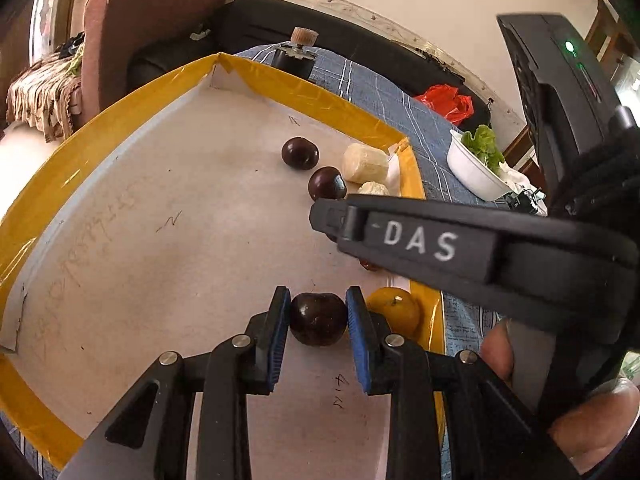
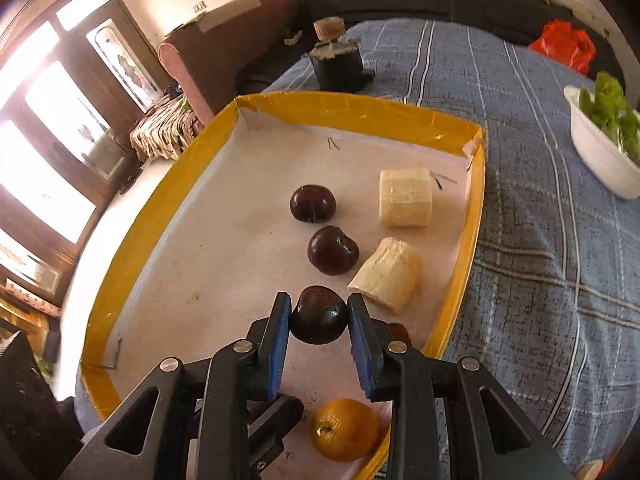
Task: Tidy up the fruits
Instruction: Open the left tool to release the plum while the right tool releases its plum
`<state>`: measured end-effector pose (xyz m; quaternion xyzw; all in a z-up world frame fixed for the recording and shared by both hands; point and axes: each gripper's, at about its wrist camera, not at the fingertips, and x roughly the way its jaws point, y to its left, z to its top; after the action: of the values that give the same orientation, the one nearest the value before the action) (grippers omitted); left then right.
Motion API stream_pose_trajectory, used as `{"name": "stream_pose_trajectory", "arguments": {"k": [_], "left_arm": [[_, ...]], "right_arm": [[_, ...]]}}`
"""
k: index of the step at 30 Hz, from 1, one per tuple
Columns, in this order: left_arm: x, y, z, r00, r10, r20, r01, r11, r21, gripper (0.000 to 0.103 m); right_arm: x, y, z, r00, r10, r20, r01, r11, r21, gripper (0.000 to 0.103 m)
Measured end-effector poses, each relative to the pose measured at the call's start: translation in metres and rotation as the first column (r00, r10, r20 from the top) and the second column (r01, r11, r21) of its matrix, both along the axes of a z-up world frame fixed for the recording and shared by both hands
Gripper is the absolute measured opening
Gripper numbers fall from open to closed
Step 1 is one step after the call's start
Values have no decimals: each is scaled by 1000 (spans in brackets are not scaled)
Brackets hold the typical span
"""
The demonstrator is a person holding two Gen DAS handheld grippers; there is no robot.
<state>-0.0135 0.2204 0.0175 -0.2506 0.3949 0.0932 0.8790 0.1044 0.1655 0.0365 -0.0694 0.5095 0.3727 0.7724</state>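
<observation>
Gripping a plum, the left tongs sit nearly closed over the tray; the right tongs pinch another plum, beside a banana piece and an orange.

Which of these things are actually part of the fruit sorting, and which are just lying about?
Part of the job: yellow-rimmed tray, dark plums, banana pieces, orange, left gripper and right gripper, each with jaws shut on a plum.

Just lying about: white bowl of greens, red bag, black gadget with wooden knob, armchair, blue checked cloth.
</observation>
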Motion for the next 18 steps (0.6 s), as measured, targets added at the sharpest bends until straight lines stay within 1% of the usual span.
{"name": "stream_pose_trajectory", "arguments": {"k": [8, 10, 11, 12, 13, 14, 16, 18], "left_arm": [[1, 1, 0, 1000, -2, 3, 2, 1000, -5, 27], [2, 1, 0, 1000, -2, 4, 2, 1000, -11, 28], [1, 1, -1, 1000, -1, 5, 1, 1000, -14, 28], [1, 1, 0, 1000, -1, 6, 2, 1000, -14, 30], [1, 2, 0, 1000, 1, 7, -1, 1000, -12, 33], [0, 2, 1, 1000, 3, 11, -3, 1000, -13, 36], [-1, 2, 2, 1000, 6, 20, -6, 1000, -16, 45], [-2, 1, 5, 999, 10, 31, -10, 1000, 1, 50]], "right_arm": [[-3, 0, -1, 1000, 7, 23, -7, 1000, -9, 34], [-4, -1, 0, 1000, 8, 17, -8, 1000, -1, 40], [-5, -3, 2, 1000, 6, 14, -6, 1000, 8, 47], [-6, -5, 3, 1000, 6, 16, -6, 1000, 17, 50], [-8, -7, 5, 1000, 2, 20, -2, 1000, 18, 50], [-9, -9, 6, 1000, -5, 24, 5, 1000, 19, 50], [-10, -15, 11, 1000, -17, 18, 16, 999, 37, 50], [-12, -22, 17, 1000, -26, 11, 25, 998, 59, 50]]}}
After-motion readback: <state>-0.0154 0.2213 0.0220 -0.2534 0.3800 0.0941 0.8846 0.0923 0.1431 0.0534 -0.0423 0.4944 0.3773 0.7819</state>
